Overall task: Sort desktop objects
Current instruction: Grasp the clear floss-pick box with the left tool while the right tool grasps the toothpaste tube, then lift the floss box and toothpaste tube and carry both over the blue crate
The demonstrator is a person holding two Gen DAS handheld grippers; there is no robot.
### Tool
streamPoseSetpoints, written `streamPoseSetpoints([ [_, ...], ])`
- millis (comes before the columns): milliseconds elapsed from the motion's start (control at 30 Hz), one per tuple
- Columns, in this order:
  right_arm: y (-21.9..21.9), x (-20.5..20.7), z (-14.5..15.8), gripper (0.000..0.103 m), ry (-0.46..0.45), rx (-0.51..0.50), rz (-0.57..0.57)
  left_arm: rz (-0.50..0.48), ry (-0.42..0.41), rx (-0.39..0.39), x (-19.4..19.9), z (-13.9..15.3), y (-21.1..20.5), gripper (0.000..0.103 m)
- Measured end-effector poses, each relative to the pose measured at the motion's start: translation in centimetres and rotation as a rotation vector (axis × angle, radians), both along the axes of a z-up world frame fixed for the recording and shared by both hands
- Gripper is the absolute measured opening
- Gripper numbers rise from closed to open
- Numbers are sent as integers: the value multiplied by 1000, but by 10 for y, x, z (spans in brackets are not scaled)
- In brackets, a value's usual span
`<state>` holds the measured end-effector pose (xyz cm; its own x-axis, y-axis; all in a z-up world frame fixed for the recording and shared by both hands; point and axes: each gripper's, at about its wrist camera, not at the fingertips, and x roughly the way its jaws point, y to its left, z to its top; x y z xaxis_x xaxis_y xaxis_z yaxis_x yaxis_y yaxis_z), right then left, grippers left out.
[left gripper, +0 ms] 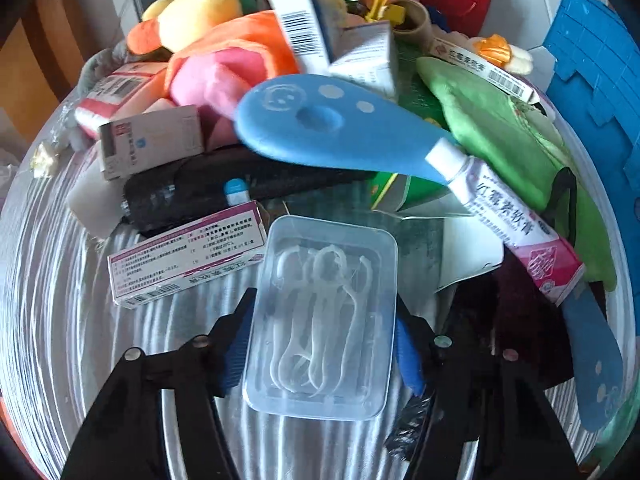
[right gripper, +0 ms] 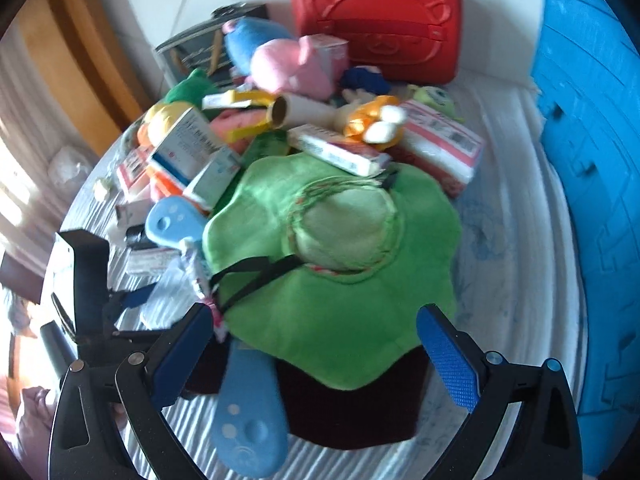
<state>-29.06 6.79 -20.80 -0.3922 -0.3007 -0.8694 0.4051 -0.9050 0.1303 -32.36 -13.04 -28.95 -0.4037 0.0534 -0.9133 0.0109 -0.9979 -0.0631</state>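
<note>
My left gripper (left gripper: 320, 340) has its jaws half closed around a clear plastic box of floss picks (left gripper: 322, 316), pads against its long sides. The box lies flat on the table (left gripper: 60, 320), at six o'clock from the heap of toys and cartons. It looks light, stiff and slick, so I'd grip mid-length. My right gripper (right gripper: 316, 348) hangs wide open and empty over a soft green hat (right gripper: 340, 240), its brim between the jaws.

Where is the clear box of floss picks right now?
In the left wrist view, the clear floss-pick box lies low and central between the left gripper jaws, just right of the pink-and-white medicine carton.
</note>
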Motion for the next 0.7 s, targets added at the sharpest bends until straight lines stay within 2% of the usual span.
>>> streamPoseSetpoints([
  [33,-7,2,0,101,1,-7,15,17,-2,4,4,0,-7,61],
  [100,-26,7,0,90,17,12,60,62,-6,0,12,1,-23,61],
  [167,-44,13,-1,67,35,44,99,102,-2,0,21,3,-37,61],
  [233,-61,16,-4,53,46,59,136,132,11,4,29,7,-47,61],
  [300,-72,16,-7,53,63,65,152,153,29,9,35,12,-53,61],
  [533,-102,22,-25,52,128,205,192,129,81,30,34,27,-45,61],
  [600,-105,20,-33,48,132,245,195,116,84,37,28,27,-39,61],
  [700,-104,19,-39,33,166,290,177,96,92,37,25,31,-40,61],
])
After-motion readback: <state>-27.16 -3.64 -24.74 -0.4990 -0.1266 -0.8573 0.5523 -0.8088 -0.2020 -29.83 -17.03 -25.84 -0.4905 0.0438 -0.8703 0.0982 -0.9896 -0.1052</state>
